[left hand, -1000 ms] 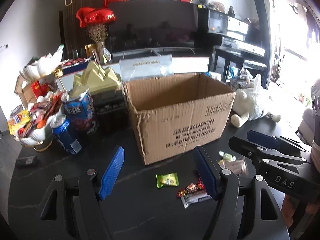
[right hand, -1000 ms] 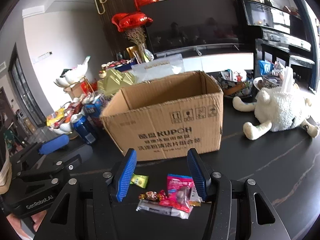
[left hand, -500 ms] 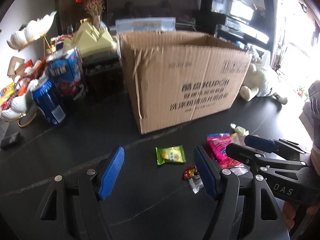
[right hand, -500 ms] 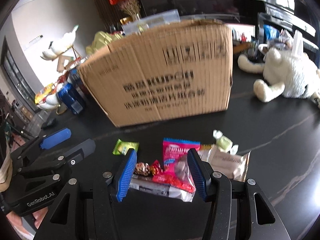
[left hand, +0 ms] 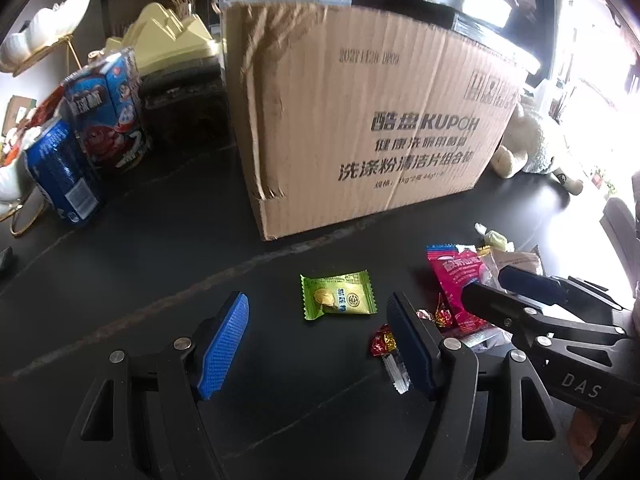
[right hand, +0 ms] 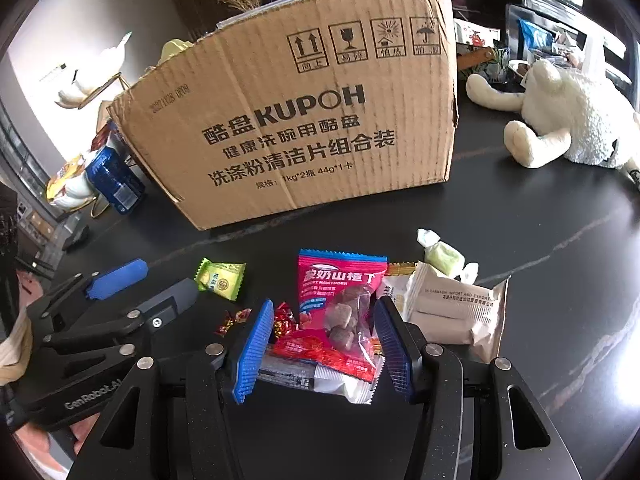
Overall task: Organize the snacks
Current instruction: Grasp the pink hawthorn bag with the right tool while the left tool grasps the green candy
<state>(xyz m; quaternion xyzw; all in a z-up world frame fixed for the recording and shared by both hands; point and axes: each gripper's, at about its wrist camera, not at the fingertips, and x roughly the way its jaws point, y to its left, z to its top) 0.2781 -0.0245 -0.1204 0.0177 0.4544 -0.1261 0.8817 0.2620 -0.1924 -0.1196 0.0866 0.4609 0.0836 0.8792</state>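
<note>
A brown cardboard box (left hand: 360,120) (right hand: 304,128) stands on the black table. In front of it lie loose snacks: a green packet (left hand: 338,296) (right hand: 220,278), a pink hawthorn packet (right hand: 340,308) (left hand: 458,280), red foil candies (right hand: 282,320) (left hand: 382,340), a pale biscuit pack (right hand: 452,308) and a light green candy (right hand: 444,258). My left gripper (left hand: 316,344) is open just above the table, with the green packet ahead between its fingers. My right gripper (right hand: 324,350) is open, its fingers on either side of the pink packet.
A blue can (left hand: 62,172) and a blue snack carton (left hand: 108,108) stand left of the box. A white plush toy (right hand: 560,120) lies at the right. A white bowl of snacks (right hand: 68,188) sits at the far left.
Both grippers have dropped lower and moved forward toward the snacks. The green packet now lies between the left fingers, and the pink packet sits deeper between the right fingers.
</note>
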